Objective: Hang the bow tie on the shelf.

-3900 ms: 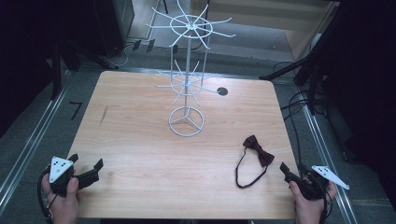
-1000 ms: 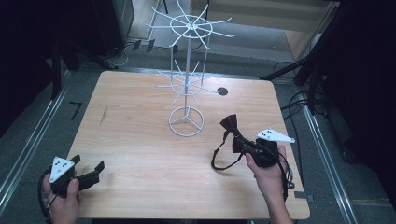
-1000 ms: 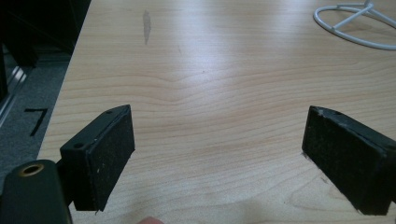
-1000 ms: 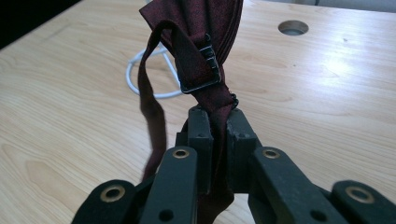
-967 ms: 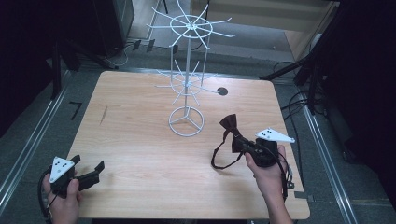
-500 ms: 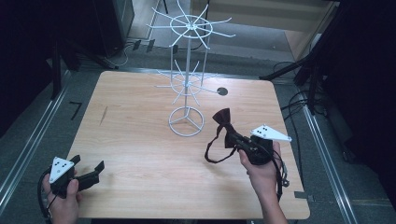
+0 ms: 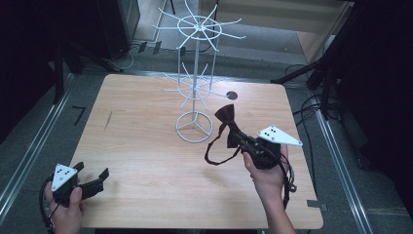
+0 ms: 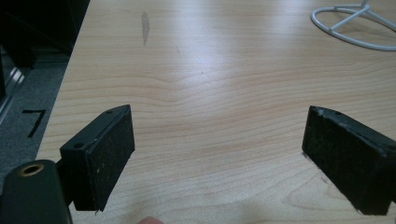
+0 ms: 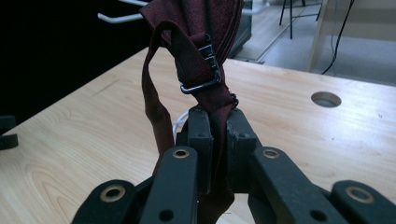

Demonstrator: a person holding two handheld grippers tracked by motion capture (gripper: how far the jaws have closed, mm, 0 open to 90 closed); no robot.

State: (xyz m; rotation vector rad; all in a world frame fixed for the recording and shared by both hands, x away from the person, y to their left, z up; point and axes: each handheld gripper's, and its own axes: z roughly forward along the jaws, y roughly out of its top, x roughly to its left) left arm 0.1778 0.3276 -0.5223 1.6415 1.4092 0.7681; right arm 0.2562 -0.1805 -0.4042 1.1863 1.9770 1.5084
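Held above the right half of the table (image 7: 146, 112): a dark red bow tie (image 7: 227, 117), clamped in the right gripper (image 7: 243, 141). Jaws pressed together on the tie's band just below its metal slide (image 9: 201, 84), as seen in the right gripper view. Bow standing up and away from the jaws, toward the table's far edge and the white wire rack (image 7: 196, 87). Strap loop (image 7: 216, 153) hanging down from the grip toward the near edge, its low end close over the wood or perhaps touching it. Long axis of the tie running roughly near to far, tilted a little toward the rack, bow end leading.

Rack base ring (image 7: 194, 127) just beside the bow, on the left of it; lower wire arms nearer the bow than the upper ones. Probably bound for one of those arms, so loop over hook matters most.

Left gripper (image 7: 90, 181) low over the near left corner, jaws wide apart, nothing between them, well apart from tie and rack. Right hand (image 7: 265, 175) plainly the nearer.
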